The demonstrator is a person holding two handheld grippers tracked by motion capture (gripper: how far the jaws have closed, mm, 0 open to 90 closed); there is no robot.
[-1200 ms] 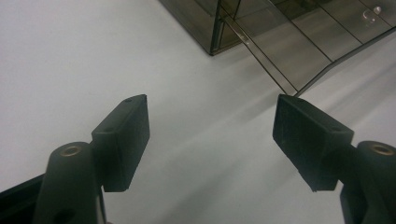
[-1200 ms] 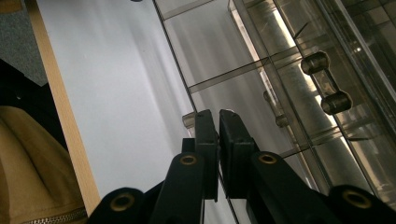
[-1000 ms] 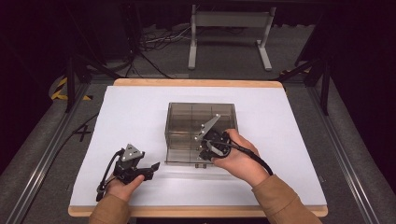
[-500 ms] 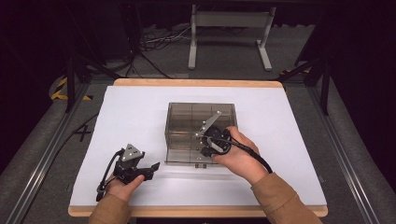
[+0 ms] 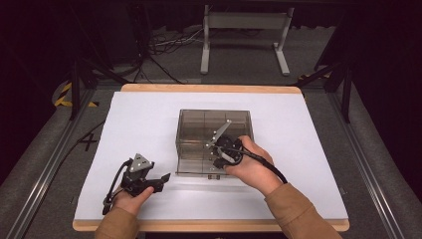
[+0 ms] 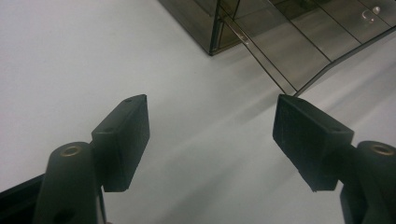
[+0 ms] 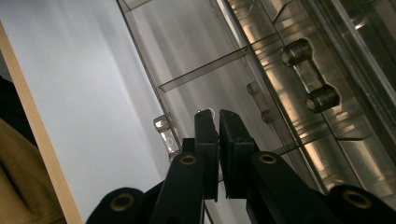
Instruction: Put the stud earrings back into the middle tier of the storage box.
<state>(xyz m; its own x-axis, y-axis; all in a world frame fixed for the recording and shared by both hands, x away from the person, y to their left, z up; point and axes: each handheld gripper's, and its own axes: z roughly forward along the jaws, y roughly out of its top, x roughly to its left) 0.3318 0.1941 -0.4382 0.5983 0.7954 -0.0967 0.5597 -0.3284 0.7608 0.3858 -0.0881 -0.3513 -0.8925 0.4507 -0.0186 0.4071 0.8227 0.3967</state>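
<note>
drawer handle (image 7: 205,112) pinched between right jaws

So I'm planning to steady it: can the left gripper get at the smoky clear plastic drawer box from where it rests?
Probably yes. The left gripper rests open on the white table cover, and bare cover lies between it and the box's near corner.

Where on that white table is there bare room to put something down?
The widest bare patches of the table lie left of the clear box and behind it toward the far wooden edge; a strip to its right is bare too. The near edge is crowded: the left tongs rest there, and the right tongs work at the box's front.
</note>
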